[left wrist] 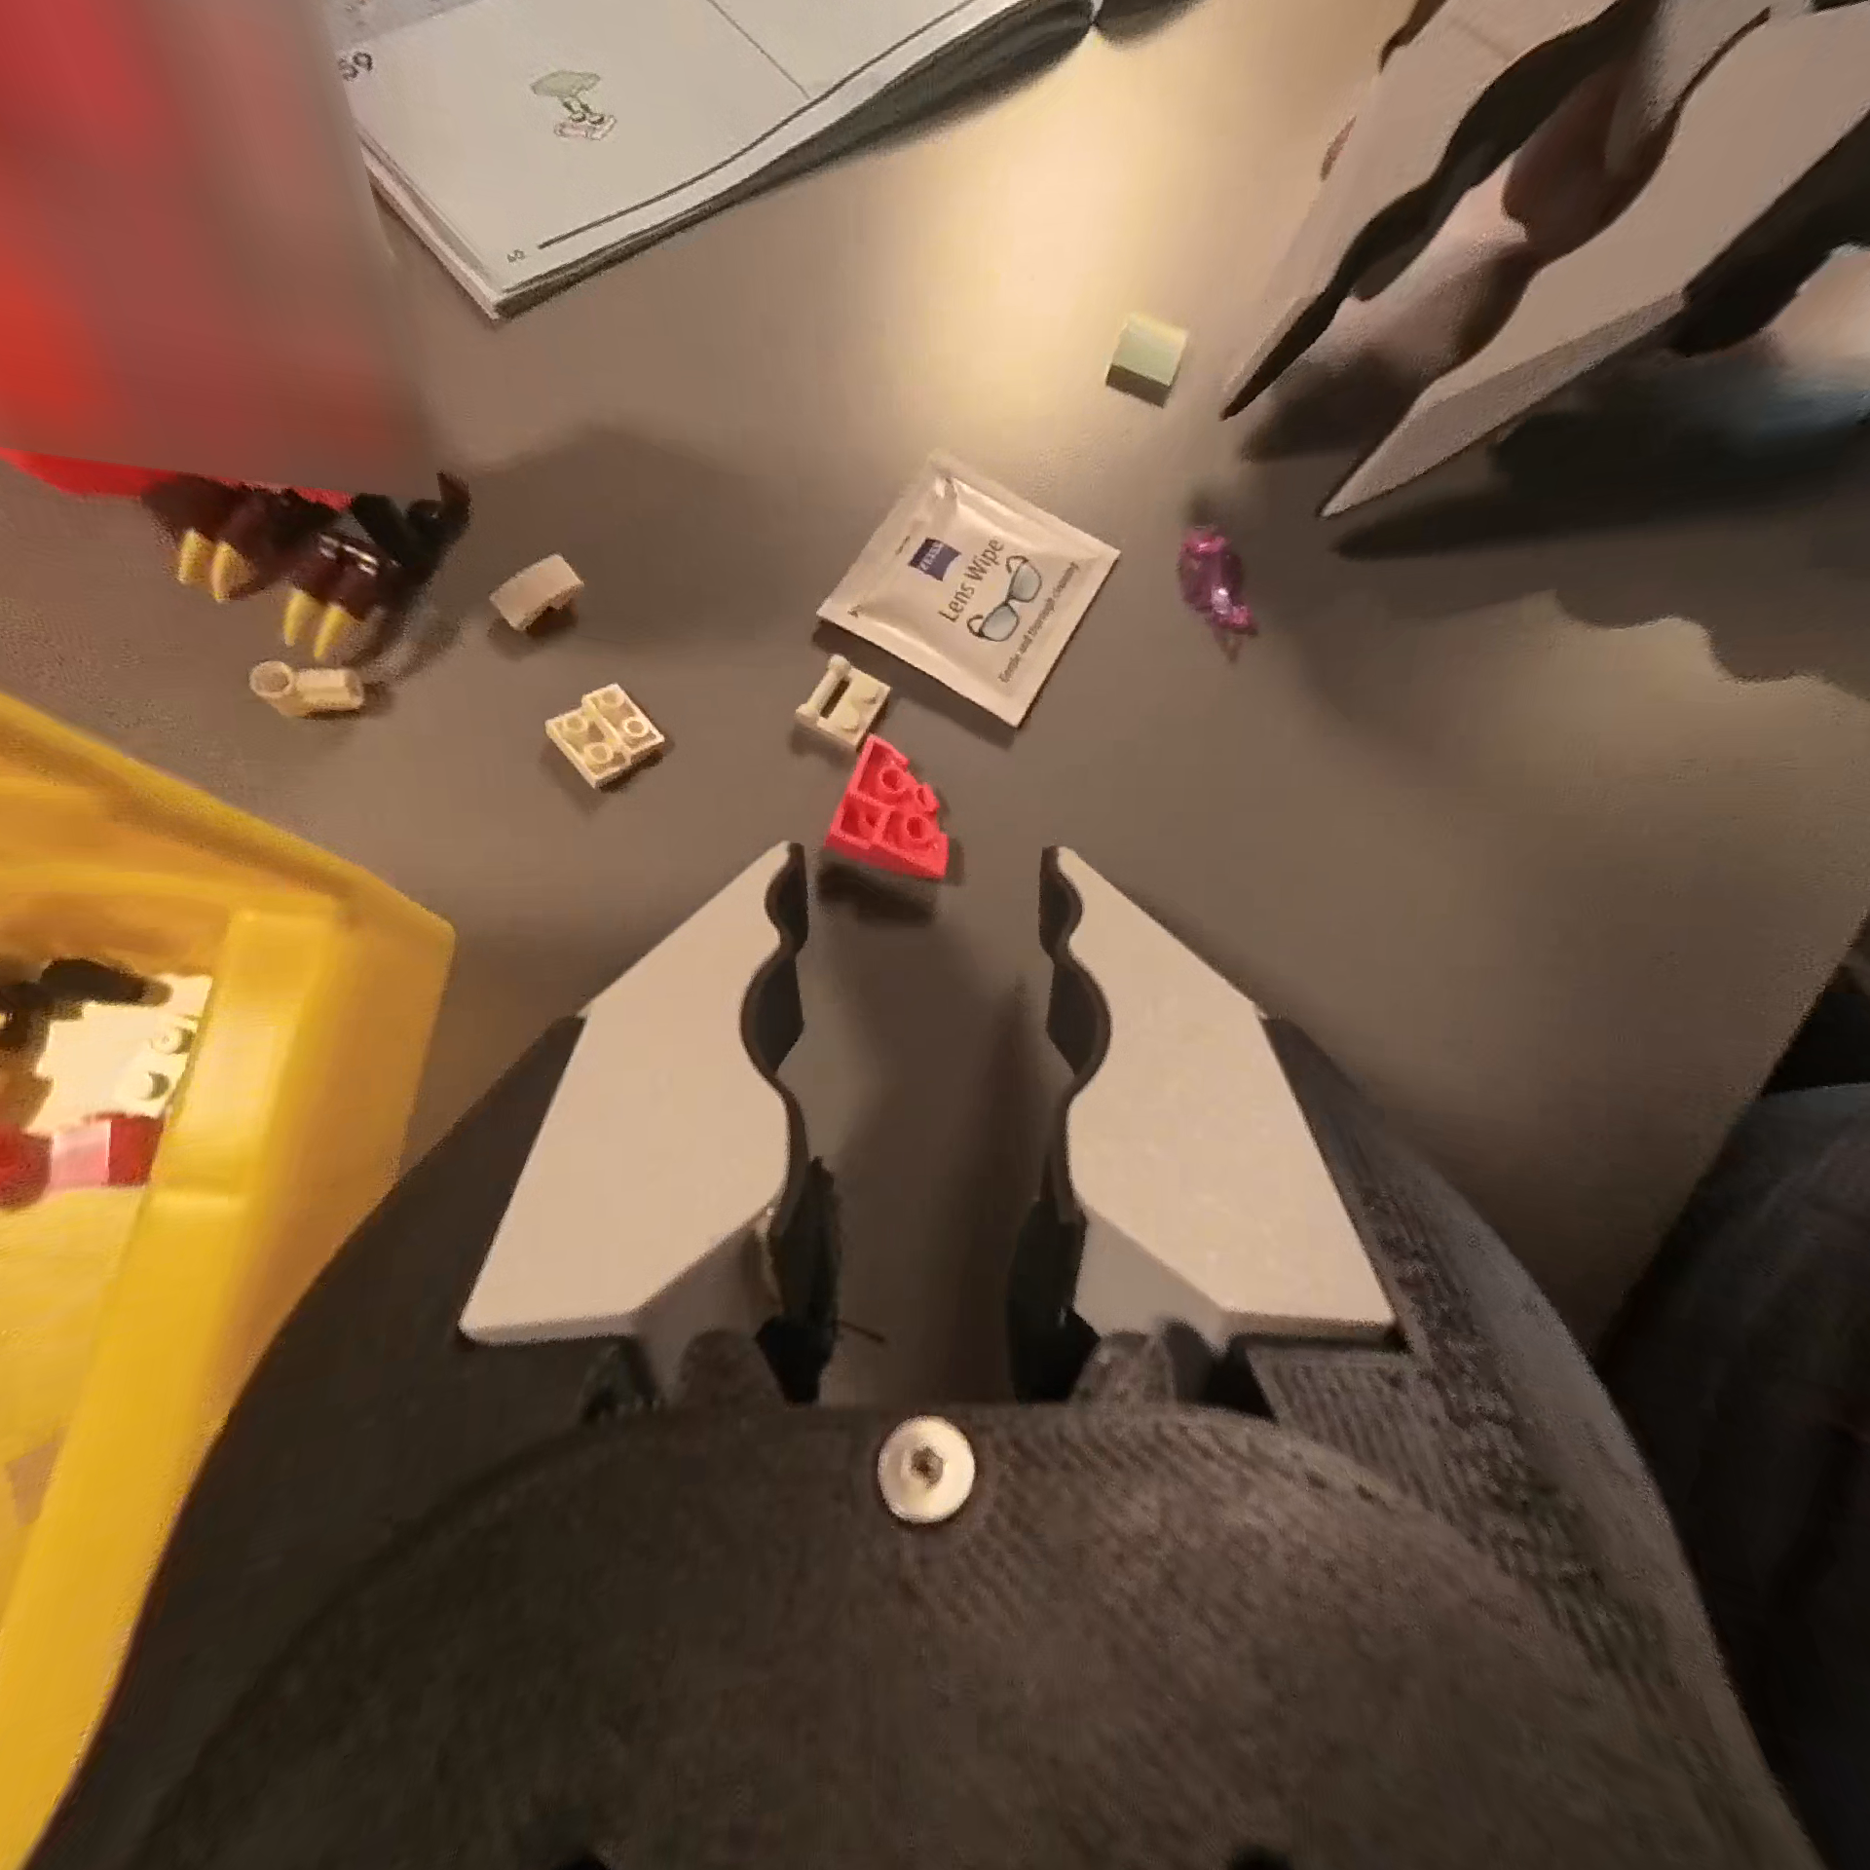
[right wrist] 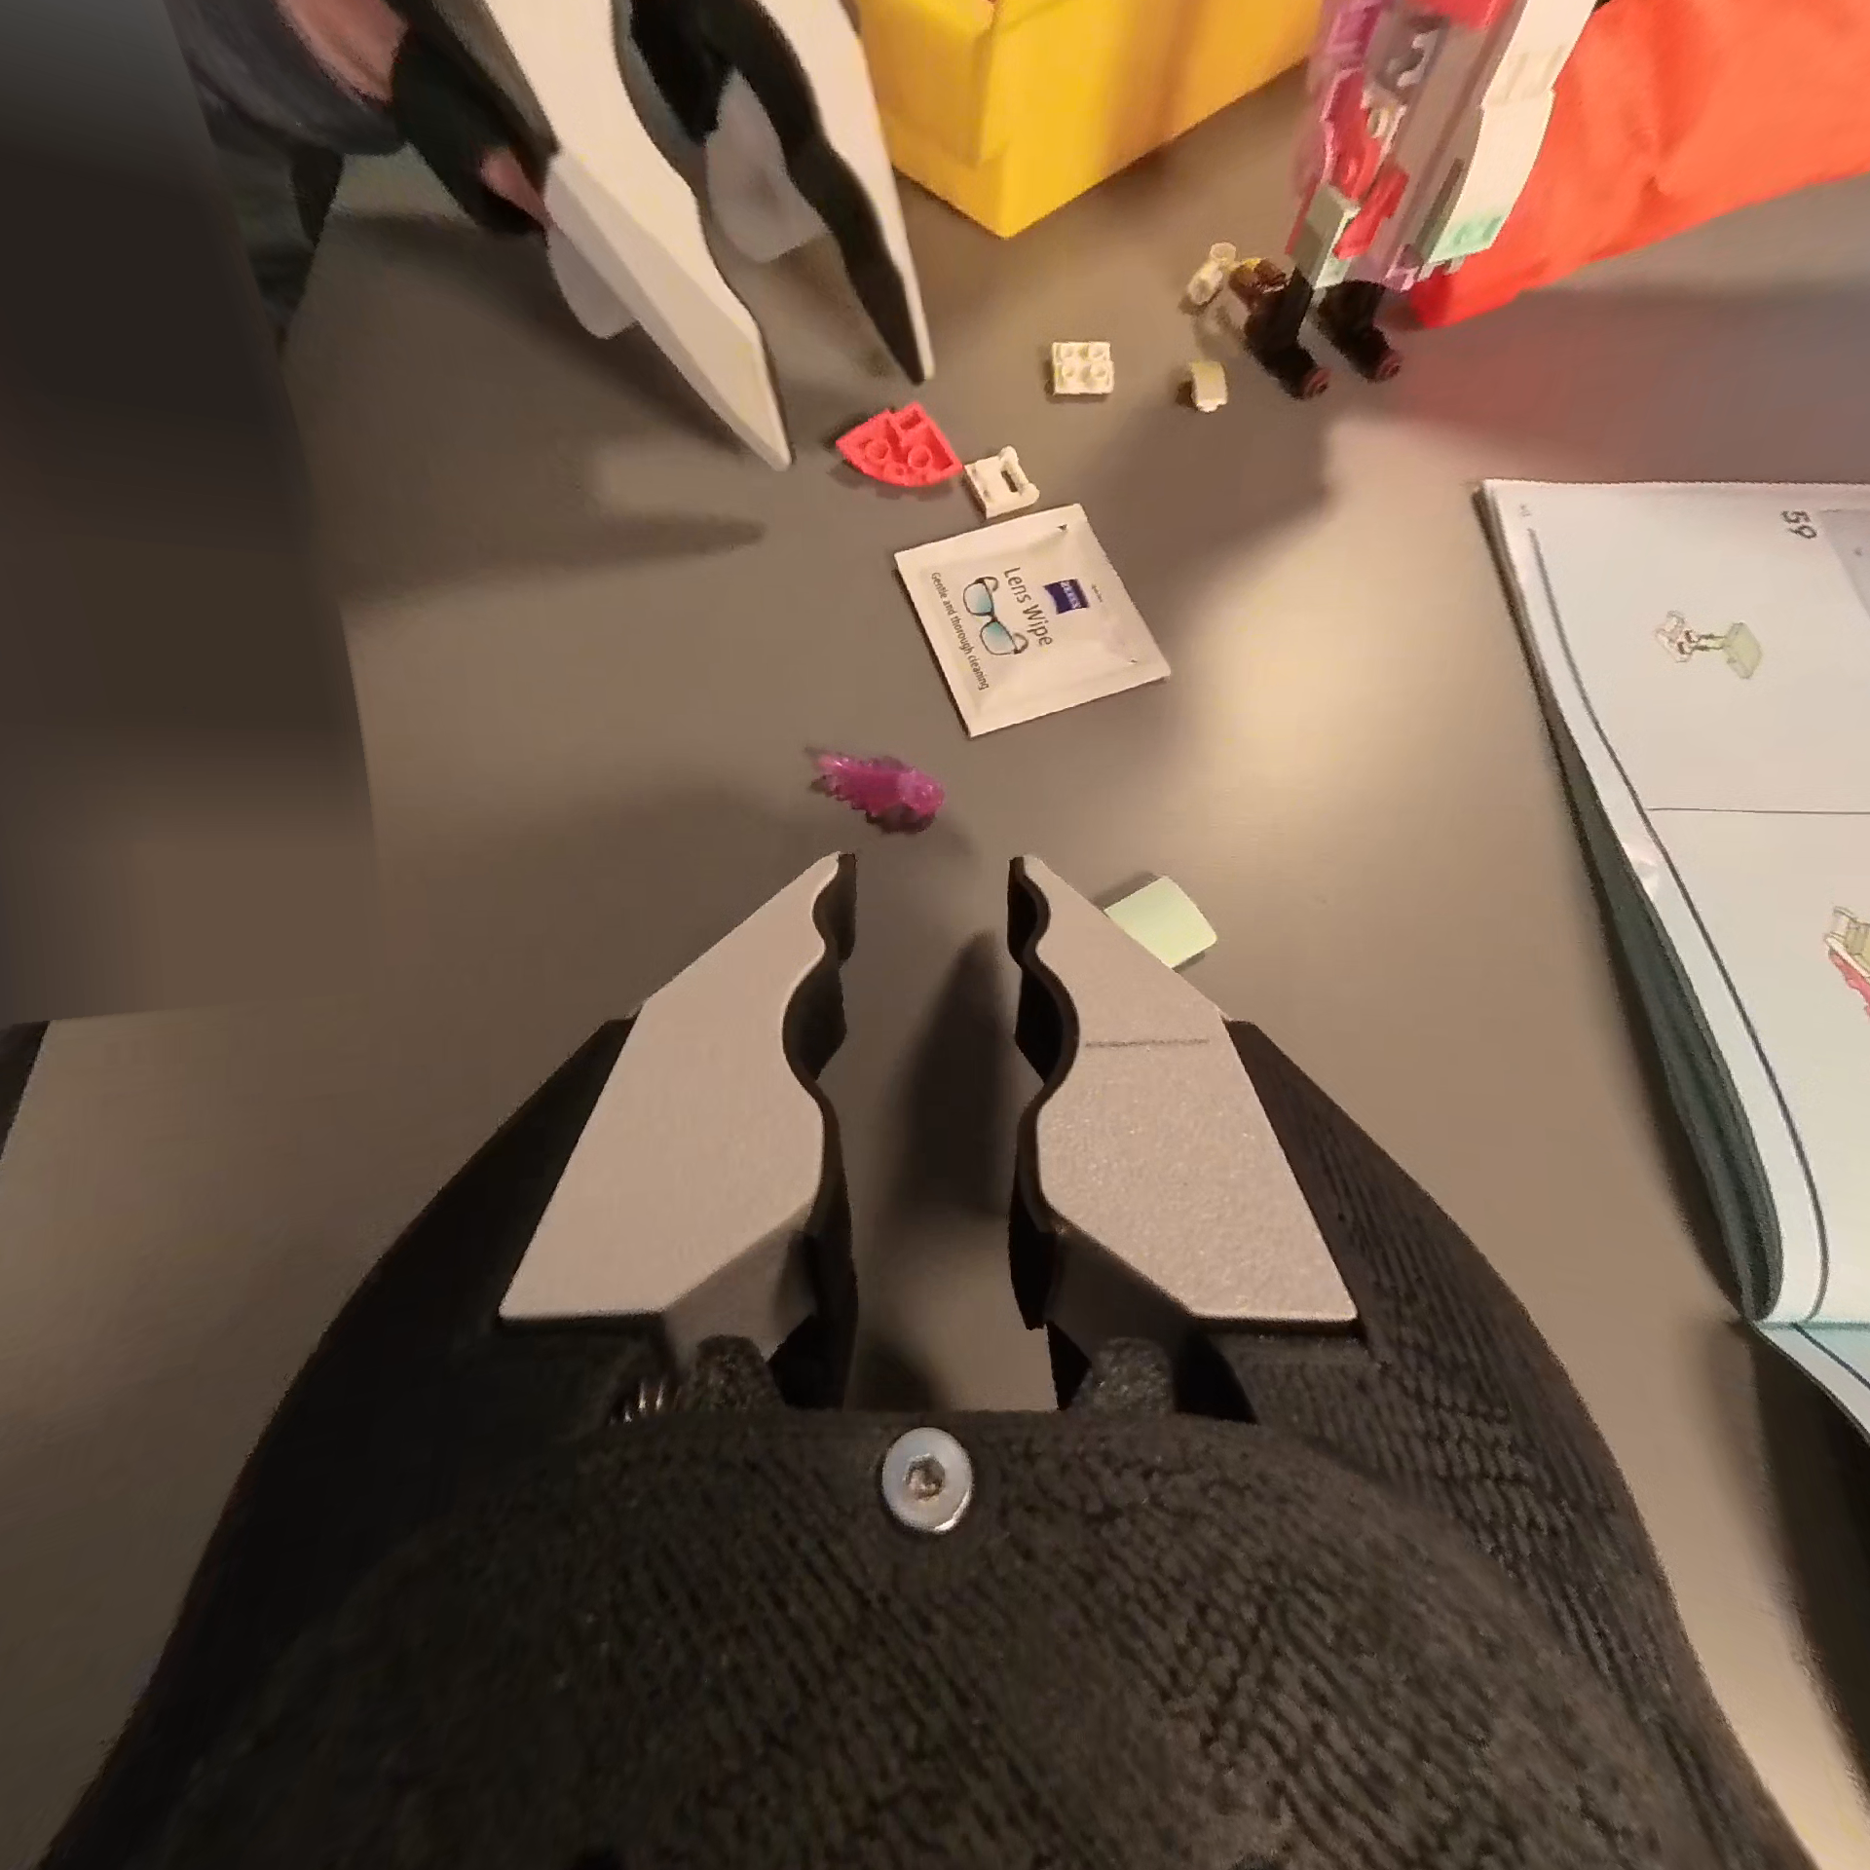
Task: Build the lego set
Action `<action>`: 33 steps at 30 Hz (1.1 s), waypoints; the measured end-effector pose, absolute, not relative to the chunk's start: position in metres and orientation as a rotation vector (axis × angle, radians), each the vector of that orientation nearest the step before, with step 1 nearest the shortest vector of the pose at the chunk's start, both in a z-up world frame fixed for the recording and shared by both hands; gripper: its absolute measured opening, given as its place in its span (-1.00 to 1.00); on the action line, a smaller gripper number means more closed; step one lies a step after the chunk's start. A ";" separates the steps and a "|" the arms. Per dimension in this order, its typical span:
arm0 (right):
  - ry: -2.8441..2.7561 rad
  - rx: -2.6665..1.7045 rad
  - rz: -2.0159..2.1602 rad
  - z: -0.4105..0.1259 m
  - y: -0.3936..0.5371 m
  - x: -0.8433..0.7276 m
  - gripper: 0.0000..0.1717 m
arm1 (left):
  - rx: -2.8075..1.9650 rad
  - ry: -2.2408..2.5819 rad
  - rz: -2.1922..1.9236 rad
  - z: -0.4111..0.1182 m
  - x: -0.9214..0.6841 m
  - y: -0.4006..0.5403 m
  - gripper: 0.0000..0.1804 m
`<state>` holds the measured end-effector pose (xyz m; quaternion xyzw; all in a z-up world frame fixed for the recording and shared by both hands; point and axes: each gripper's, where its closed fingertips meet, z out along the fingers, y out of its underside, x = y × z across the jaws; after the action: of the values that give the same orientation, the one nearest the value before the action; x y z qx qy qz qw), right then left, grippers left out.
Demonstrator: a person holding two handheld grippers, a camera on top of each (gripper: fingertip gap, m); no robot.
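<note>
booklet's lower page (right wrist: pixel 1821 971), right view only

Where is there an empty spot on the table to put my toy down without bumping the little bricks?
Bare table lies left of the purple clear piece, and between the white sachet and the open booklet. It is crowded from the red brick and cream bricks to the yellow bin.

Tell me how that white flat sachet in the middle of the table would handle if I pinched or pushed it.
The white sachet lies thin and flat on the table, so it would probably flex, slide when pushed, and be hard to get under. It looks light.
</note>
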<state>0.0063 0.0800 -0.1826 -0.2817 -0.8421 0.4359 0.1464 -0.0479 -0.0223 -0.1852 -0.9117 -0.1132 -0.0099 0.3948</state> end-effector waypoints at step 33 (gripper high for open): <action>-2.501 -0.749 1.267 -0.187 0.072 0.017 -0.67 | -2.355 -0.272 -0.056 -0.185 -0.061 0.004 -0.57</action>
<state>0.0171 0.0718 -0.1865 -0.2561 -0.8556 0.4336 0.1195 -0.0610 0.0042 -0.1845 -0.9204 -0.1064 -0.0221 0.3756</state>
